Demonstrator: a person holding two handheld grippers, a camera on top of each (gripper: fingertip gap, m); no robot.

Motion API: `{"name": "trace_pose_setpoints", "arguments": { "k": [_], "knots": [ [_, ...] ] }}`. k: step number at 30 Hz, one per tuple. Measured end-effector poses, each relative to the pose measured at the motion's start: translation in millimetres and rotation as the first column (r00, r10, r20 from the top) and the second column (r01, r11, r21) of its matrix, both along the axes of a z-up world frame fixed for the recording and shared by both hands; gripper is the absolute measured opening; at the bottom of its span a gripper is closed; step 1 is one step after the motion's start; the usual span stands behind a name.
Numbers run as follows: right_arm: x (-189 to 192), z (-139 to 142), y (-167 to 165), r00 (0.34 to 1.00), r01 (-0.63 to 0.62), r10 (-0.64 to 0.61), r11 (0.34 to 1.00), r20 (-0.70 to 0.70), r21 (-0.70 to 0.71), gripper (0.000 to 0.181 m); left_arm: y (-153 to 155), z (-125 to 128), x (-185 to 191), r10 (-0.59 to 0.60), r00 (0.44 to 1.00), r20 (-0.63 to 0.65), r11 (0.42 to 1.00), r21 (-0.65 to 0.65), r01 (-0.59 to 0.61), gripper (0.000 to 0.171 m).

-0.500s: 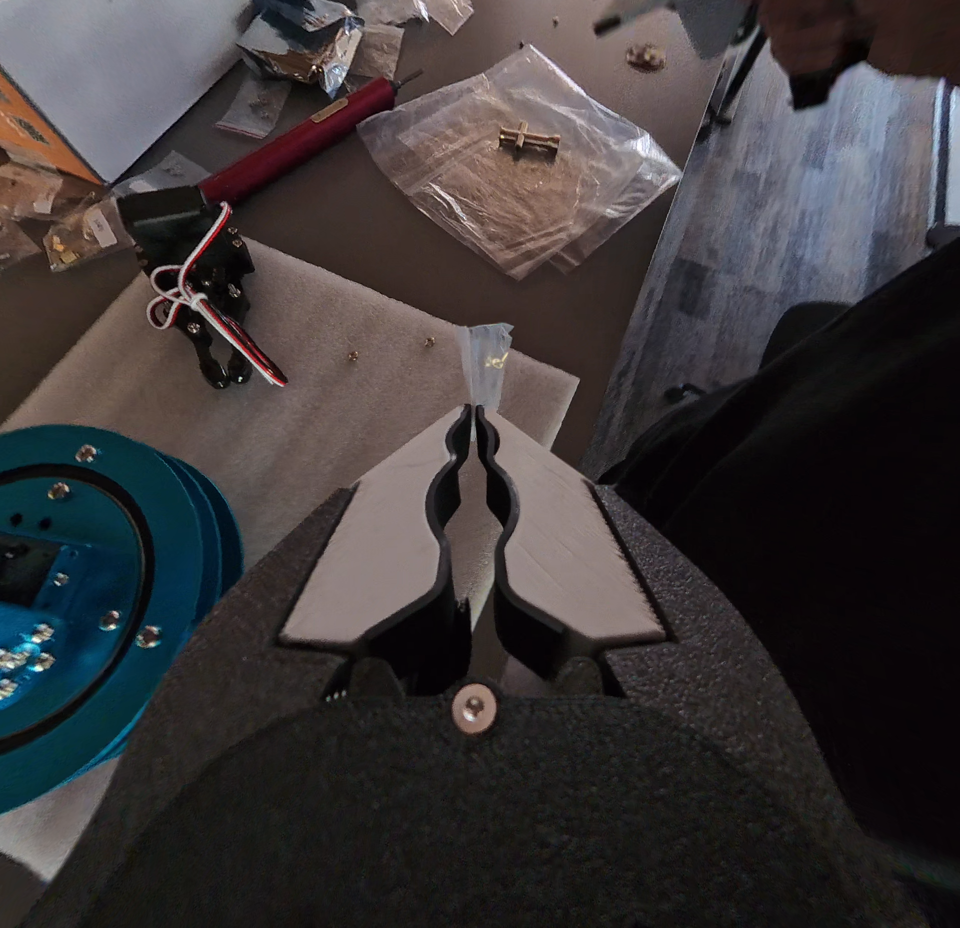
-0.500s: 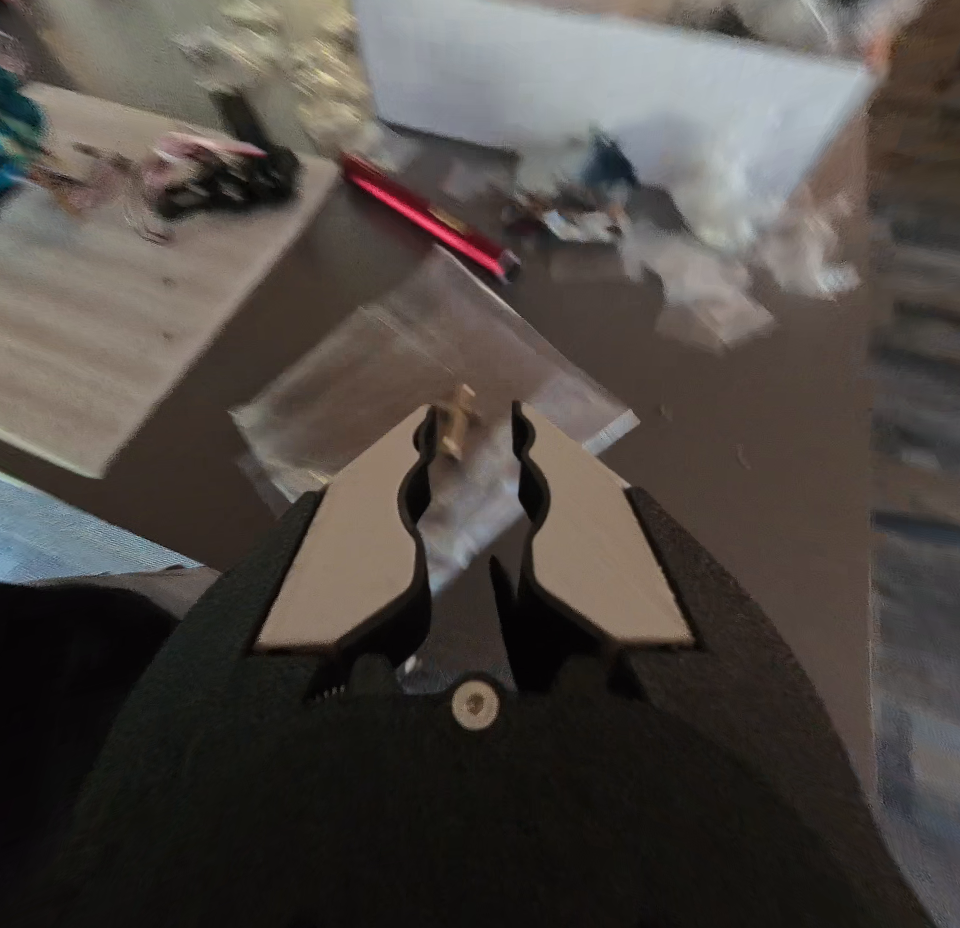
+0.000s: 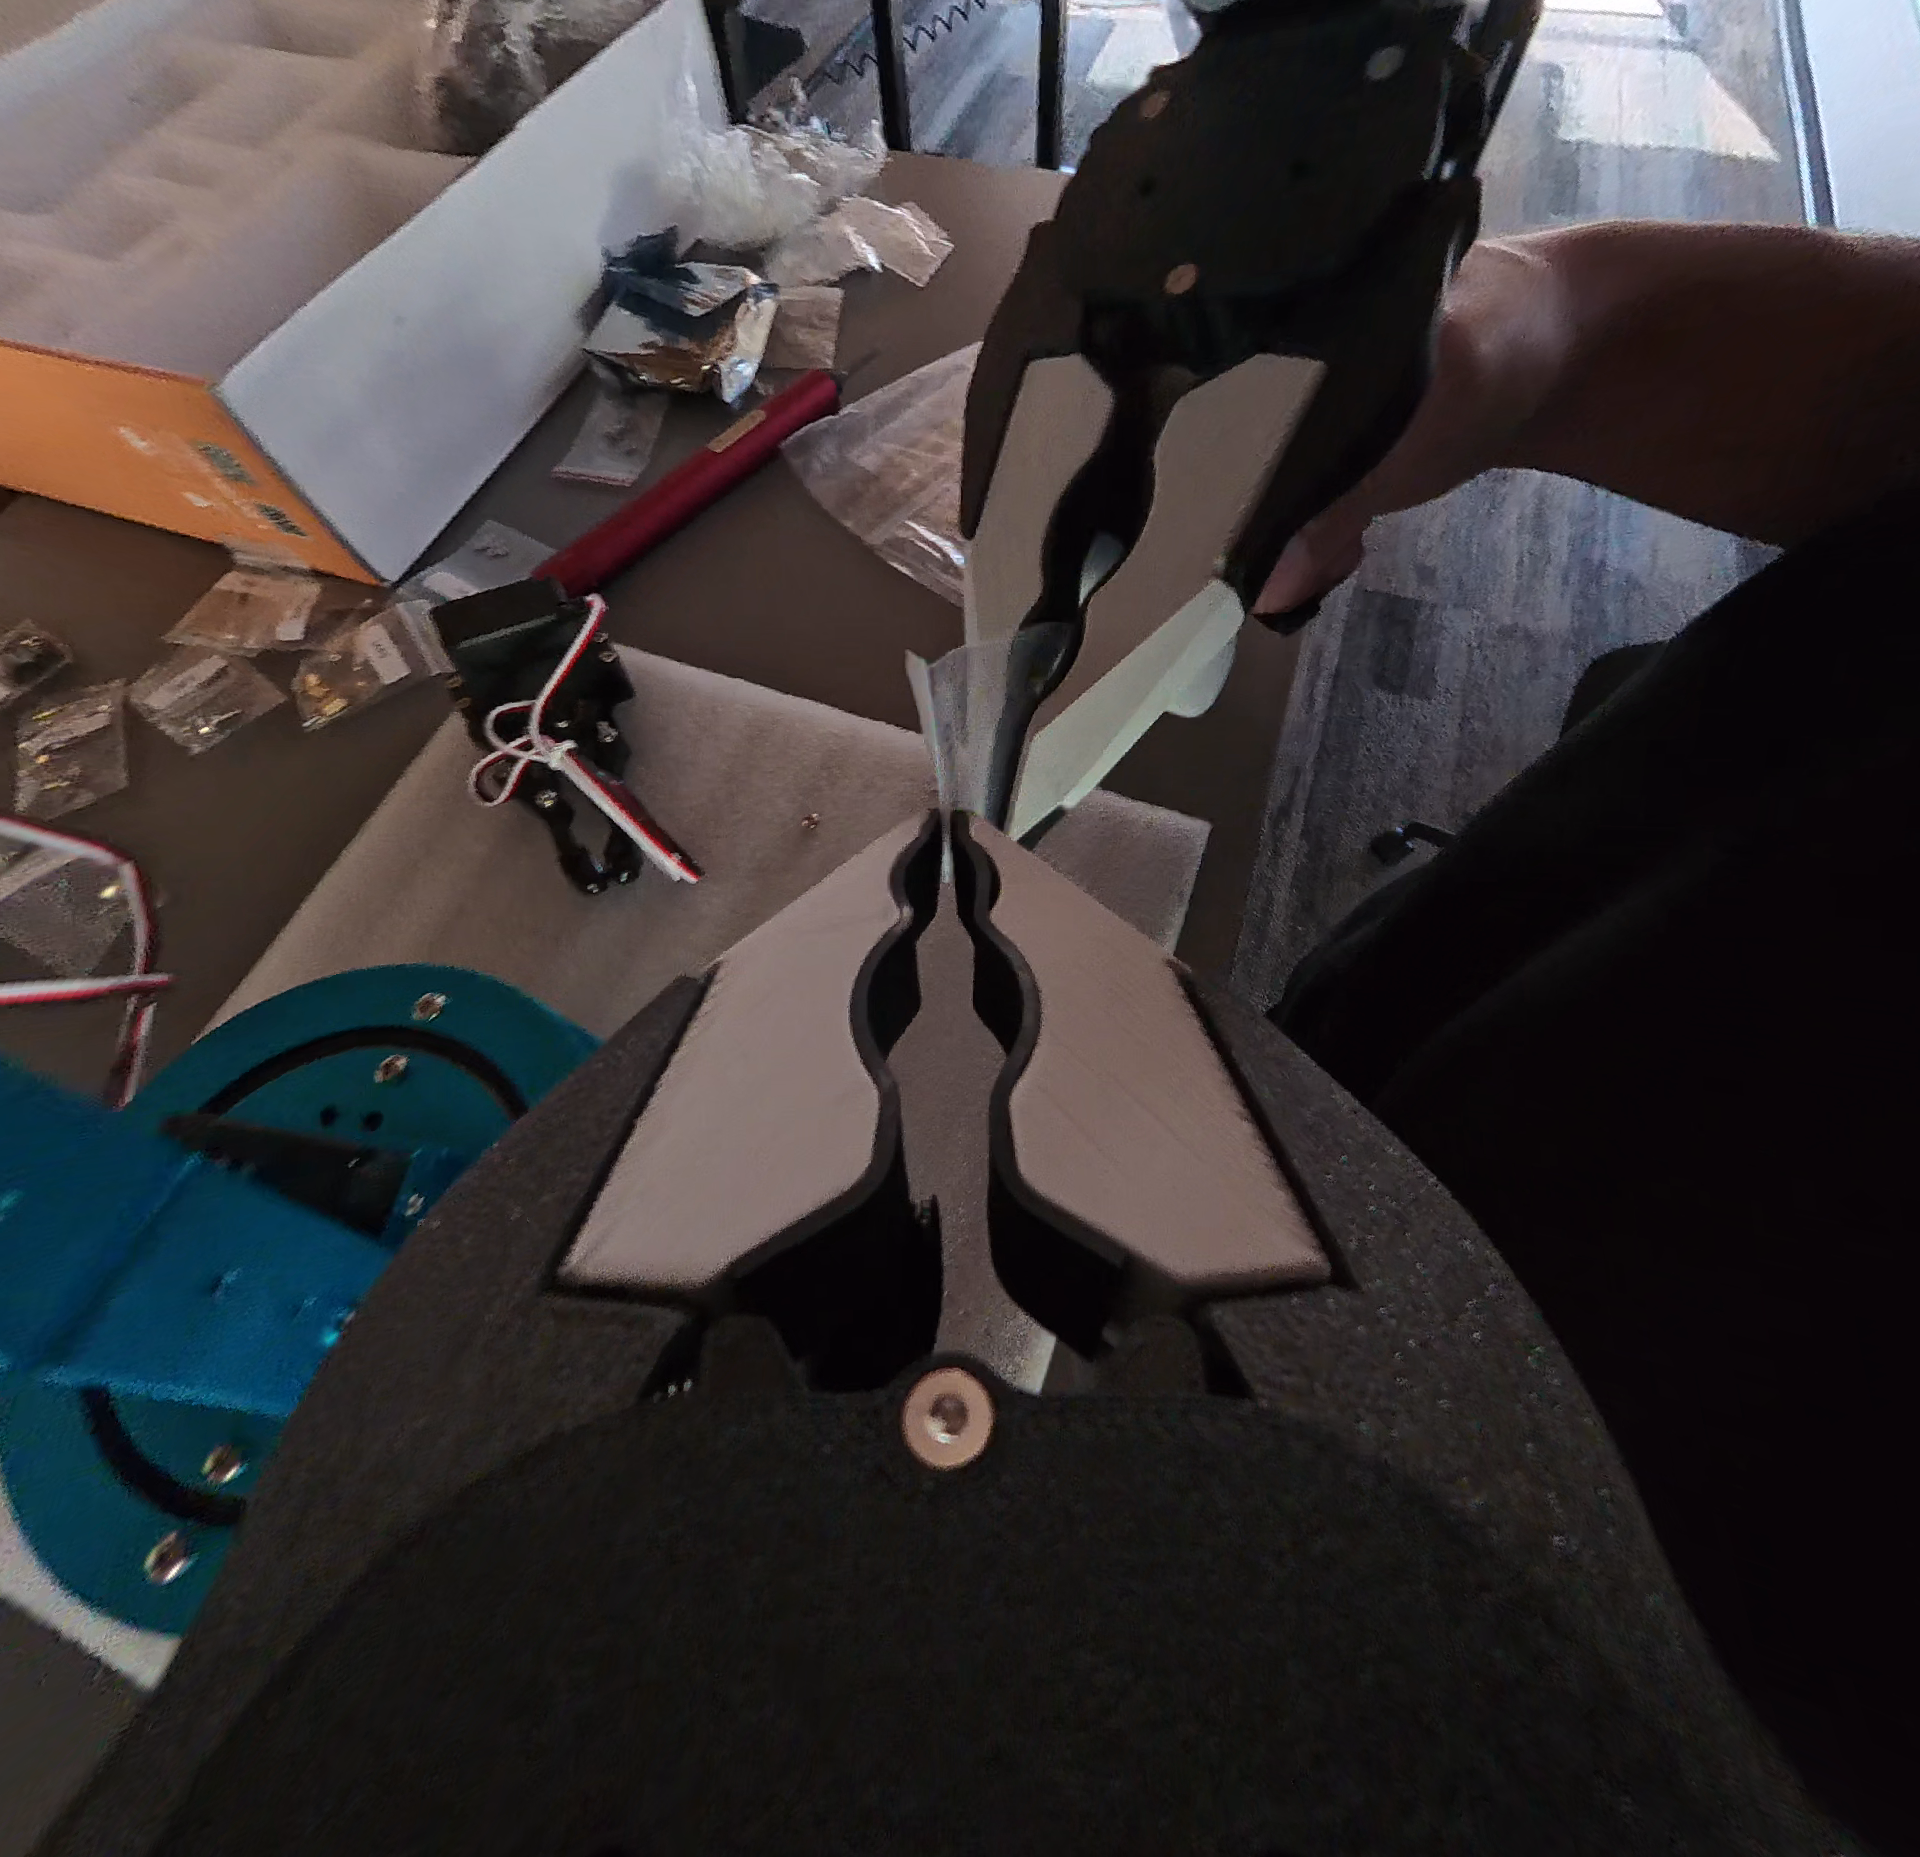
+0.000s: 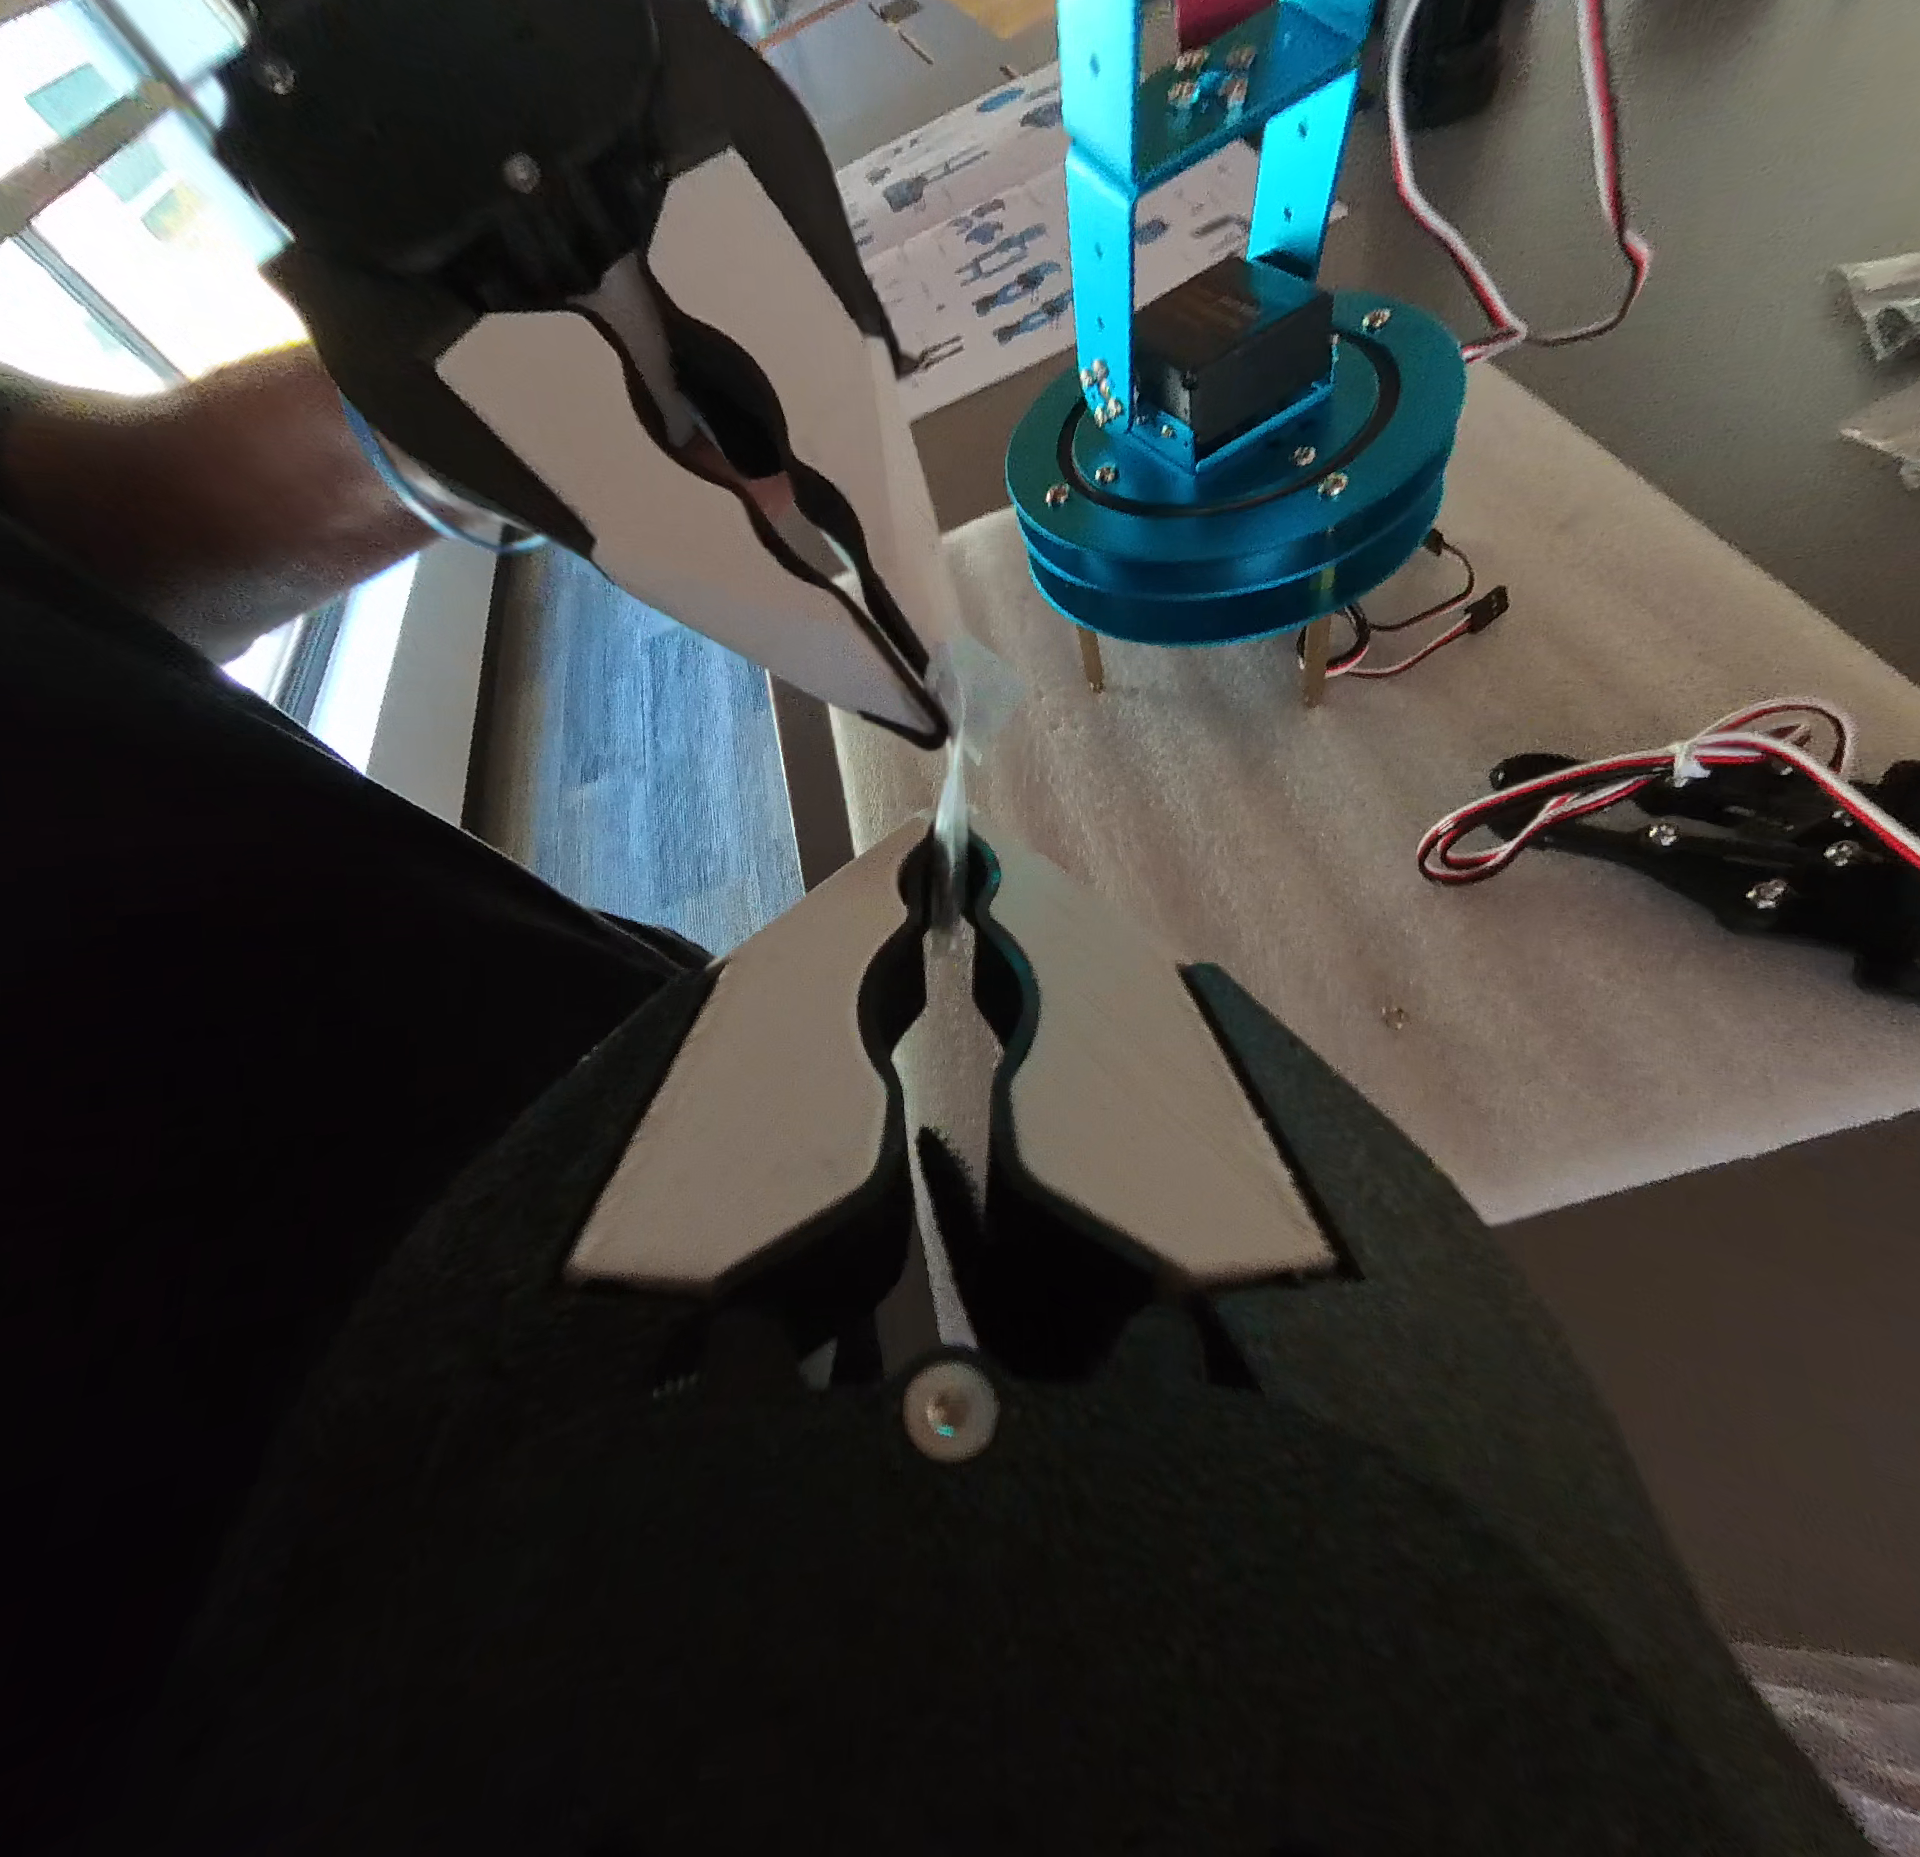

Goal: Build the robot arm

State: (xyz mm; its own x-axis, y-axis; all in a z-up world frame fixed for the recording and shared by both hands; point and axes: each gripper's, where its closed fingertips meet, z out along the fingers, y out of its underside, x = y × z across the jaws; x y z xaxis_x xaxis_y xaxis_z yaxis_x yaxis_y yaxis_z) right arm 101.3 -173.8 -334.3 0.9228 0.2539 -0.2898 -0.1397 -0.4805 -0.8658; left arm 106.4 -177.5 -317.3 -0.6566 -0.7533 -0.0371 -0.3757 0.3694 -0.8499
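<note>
Opposed close wrist views (shared mat)

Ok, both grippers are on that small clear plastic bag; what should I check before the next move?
1. Left gripper shut on the small clear plastic bag: ok.
2. Right gripper shut on the same bag: ok.
3. Bag's contents: cannot tell.
4. Blue round metal base apart from both grippers: ok.
5. Black claw part with red-and-white wires lying clear on the white foam mat: ok.

Brown table, grey plank floor, bright windows
</note>
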Motion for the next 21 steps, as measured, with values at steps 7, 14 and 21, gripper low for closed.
{"name": "trace_pose_setpoints", "arguments": {
  "k": [7, 14, 21],
  "knots": [
    [11.0, 6.2, 6.7, 0.982, 0.119, -0.114, 0.993, -0.151, 0.026, 0.0, 38.0, 7.8, -6.8, 0.084, 0.996, 0.013, 0.992, -0.1, -0.083, 0.001],
    [39.8, 8.9, 8.5, 0.873, 0.335, -0.306, 0.942, -0.379, 0.011, 0.0, 71.2, 13.7, -22.0, 0.121, 0.992, -0.025, 0.959, -0.253, -0.124, 0.001],
    [13.2, 32.4, 32.5, 0.89, 0.277, -0.204, 0.952, -0.408, 0.129, 0.029, 71.7, 36.8, -31.7, 0.07, 0.996, -0.063, 0.855, -0.511, -0.092, 0.001]
  ]
}}
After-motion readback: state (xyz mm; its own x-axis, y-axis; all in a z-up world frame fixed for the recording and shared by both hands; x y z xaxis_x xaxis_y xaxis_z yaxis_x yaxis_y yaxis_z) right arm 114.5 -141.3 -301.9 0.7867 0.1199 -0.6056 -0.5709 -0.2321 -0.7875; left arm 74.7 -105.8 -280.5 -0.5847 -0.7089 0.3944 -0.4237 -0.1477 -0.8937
